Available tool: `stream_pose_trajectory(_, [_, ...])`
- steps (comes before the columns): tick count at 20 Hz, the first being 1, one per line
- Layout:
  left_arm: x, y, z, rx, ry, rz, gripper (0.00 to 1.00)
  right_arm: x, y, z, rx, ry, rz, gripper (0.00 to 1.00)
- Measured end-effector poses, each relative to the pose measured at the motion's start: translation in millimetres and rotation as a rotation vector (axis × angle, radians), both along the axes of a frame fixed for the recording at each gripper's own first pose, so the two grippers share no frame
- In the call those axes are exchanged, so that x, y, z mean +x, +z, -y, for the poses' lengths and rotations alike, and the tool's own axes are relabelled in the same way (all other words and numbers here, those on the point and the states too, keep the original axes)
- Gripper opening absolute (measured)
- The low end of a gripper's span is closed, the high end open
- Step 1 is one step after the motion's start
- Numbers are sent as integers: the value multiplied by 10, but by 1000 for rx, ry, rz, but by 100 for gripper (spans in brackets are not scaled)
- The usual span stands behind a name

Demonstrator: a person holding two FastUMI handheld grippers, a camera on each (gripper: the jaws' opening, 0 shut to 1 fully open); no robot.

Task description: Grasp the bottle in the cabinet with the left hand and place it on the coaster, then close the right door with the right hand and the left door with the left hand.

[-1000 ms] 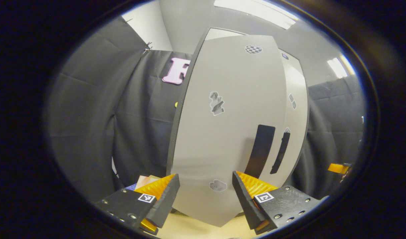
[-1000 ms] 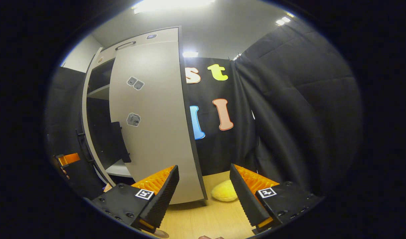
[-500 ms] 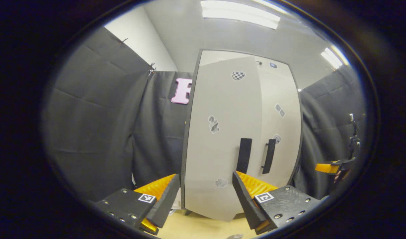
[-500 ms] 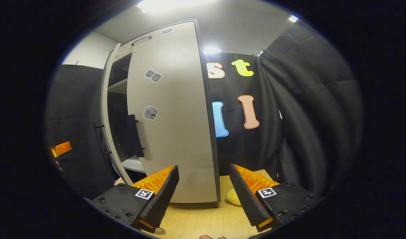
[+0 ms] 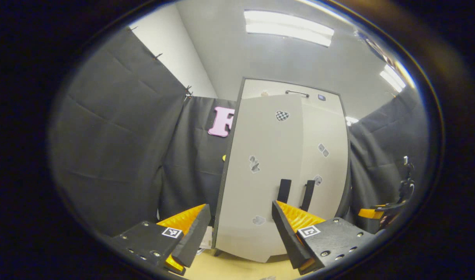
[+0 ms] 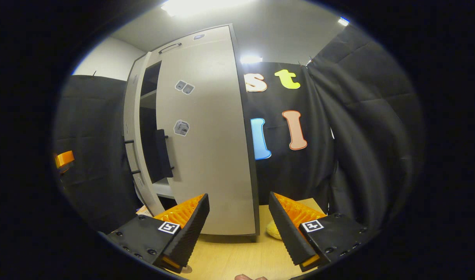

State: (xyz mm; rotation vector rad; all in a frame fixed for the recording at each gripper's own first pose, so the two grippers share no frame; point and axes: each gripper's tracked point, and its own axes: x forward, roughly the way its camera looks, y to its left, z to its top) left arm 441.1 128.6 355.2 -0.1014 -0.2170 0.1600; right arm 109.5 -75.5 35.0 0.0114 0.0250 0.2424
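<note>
The grey cabinet stands on the wooden table [image 6: 237,256]. Its right door [image 6: 210,147] lies against the cabinet front, black handle [image 6: 161,153] at its inner edge. The left door [image 5: 261,175] stands slightly ajar; in the right gripper view a narrow dark gap [image 6: 148,116] with a shelf shows between the doors. My left gripper [image 5: 239,233] is open, a short way back from the left door and apart from it. My right gripper [image 6: 239,229] is open in front of the right door's outer edge, touching nothing. It also shows far right in the left gripper view [image 5: 371,213].
A yellow soft object [image 6: 272,230] lies on the table at the cabinet's right corner. Black cloth walls close in on both sides. A small round brown edge [image 6: 186,269] peeks out under my right gripper's left finger. The left gripper appears far off at the left [image 6: 64,158].
The left door has swung toward the cabinet and the gap between the doors has narrowed. My left gripper has drawn back, so the cabinet looks smaller. The right gripper has barely moved.
</note>
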Motion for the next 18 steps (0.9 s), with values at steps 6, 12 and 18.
stream_pose_trajectory(6, [-65,-7,-68,35,37,-9,96,-50,-25,-11,-12,-21,-2,98])
stream_pose_trajectory(12, [-118,-37,-139,20,1,-7,90,-159,-136,-272,-2,-39,-71,98])
stream_pose_trajectory(18, [-152,-101,-169,56,-10,-11,91,-337,-293,-494,-53,-18,-58,98])
